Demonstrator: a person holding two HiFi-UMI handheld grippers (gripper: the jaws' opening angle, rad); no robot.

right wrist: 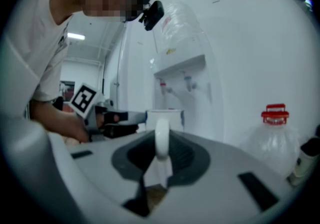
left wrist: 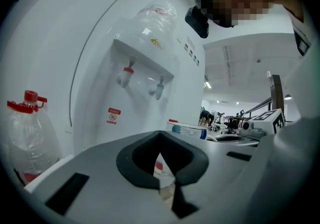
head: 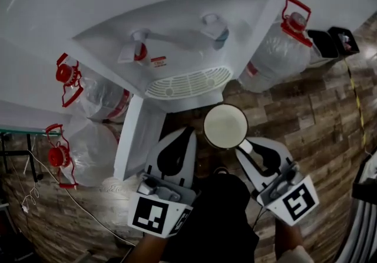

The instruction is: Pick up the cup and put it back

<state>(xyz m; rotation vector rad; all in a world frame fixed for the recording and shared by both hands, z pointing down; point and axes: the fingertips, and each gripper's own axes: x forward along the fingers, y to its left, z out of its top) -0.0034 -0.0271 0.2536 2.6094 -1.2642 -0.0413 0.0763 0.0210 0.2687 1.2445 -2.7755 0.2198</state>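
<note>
While the left gripper [head: 187,132] sits with its jaws together and empty, the right gripper [head: 243,146] pinches the handle of the white cup [head: 225,126]. The cup is held upright, mouth upward, handle pointing back toward the person, just before the water dispenser [head: 177,32].
</note>
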